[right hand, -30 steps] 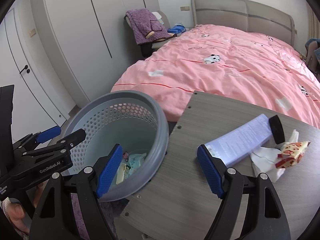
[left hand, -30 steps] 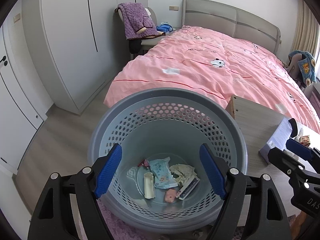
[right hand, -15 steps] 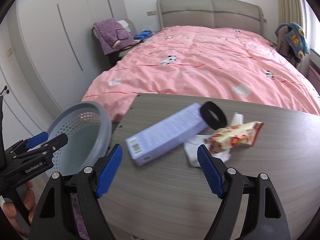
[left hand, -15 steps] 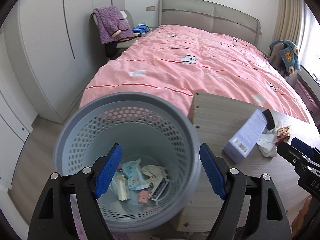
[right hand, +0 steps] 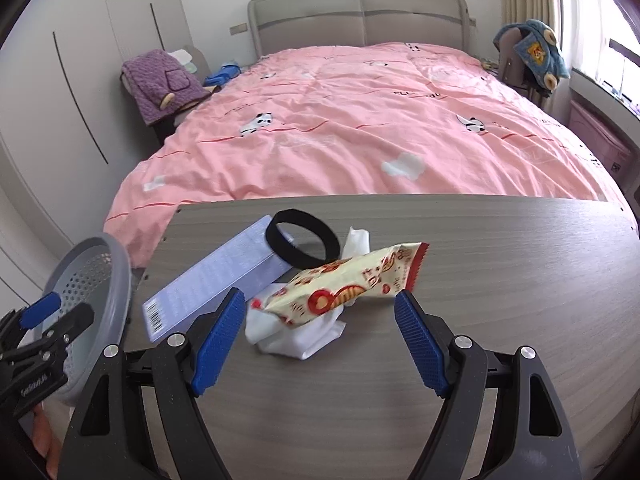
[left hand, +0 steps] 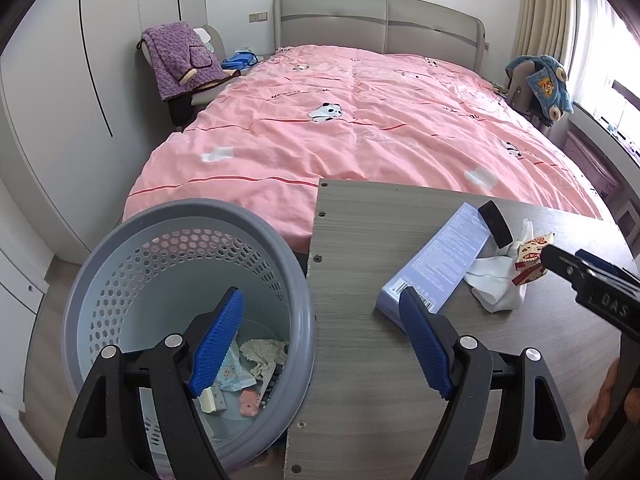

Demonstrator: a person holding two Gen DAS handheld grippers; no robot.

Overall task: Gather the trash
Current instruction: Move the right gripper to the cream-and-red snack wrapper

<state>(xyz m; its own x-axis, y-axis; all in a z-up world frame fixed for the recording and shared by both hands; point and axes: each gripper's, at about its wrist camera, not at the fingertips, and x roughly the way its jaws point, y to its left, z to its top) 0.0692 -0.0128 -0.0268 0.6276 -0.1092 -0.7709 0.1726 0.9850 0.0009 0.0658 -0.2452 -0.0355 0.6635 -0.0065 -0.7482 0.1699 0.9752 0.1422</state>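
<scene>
Bedroom with a pink-quilted bed (right hand: 360,120) is sitting behind a grey wood-grain table (right hand: 480,280); on the table a snack wrapper (right hand: 344,284) is lying on a white tissue (right hand: 296,336), beside a lilac box (right hand: 216,280) and a black band (right hand: 300,240); right gripper (right hand: 320,344) is hovering near the wrapper, jaws spread, gripping nothing; left gripper (left hand: 320,344) is straddling the table edge, jaws spread, empty; grey perforated basket (left hand: 120,248) is standing against the table's left edge, holding discarded wrappers.
</scene>
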